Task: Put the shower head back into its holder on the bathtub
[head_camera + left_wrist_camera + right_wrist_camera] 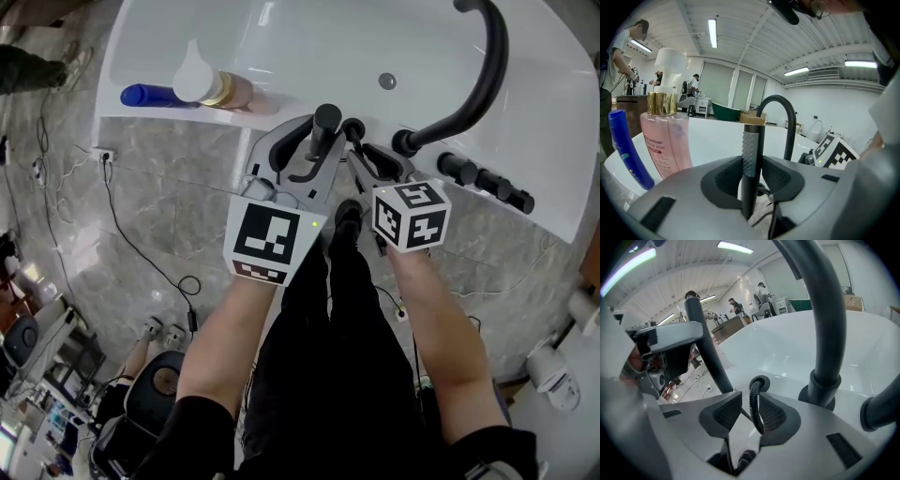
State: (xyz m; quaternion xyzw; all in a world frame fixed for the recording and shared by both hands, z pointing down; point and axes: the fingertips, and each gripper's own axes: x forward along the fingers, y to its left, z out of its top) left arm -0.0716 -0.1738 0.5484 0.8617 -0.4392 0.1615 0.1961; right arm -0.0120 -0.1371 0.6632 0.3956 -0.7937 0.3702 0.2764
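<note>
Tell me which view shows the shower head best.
The left gripper view: the shower head stands upright, held by the left gripper. The head view shows only its top end from above; the right gripper view, a dark rod.

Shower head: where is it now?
Head view centre: shower head clamped in the left hand-held gripper at the bathtub rim, left of the hose hole.

Grey left hand-held gripper (314, 150), black trousers (328, 356)

Left gripper (314, 155) holding black shower head (326, 120), right gripper (370, 155) seemingly open beside it
</note>
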